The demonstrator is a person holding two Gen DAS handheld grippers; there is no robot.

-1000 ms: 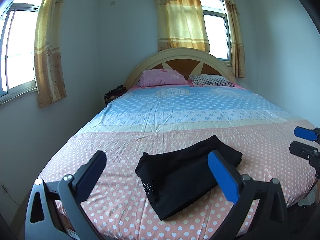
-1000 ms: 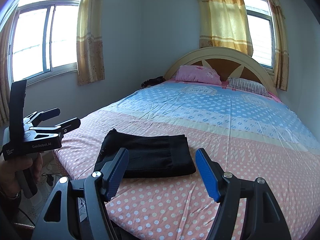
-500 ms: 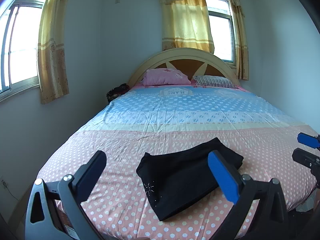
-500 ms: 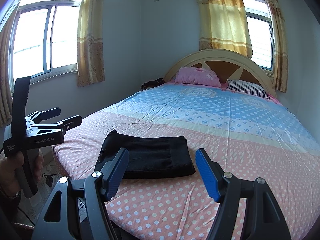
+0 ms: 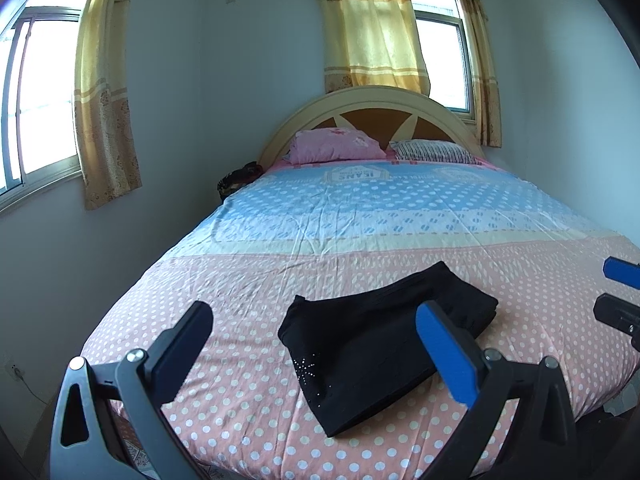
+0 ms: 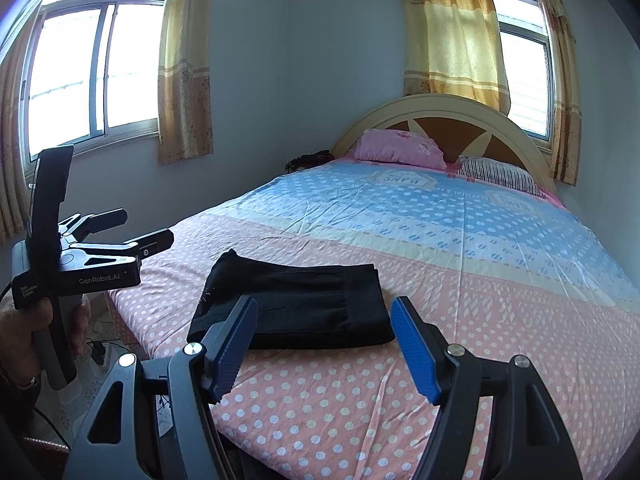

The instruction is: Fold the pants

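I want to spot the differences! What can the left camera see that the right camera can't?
Only the left view shows the sparkly studs on the pants. Only the right view shows the hand holding the left gripper, and cables on the floor. Both show the folded pants, the bed, two pillows, curtains and open grippers.

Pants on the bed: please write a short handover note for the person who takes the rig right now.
Left gripper: open, empty, held above the bed's near edge.
Right gripper: open, empty, also clear of the cloth.
Pants: black, lying as a compact folded bundle on the pink dotted end of the bed.
Done: the fold looks complete.
Left: probably nothing; perhaps check that the edges line up.
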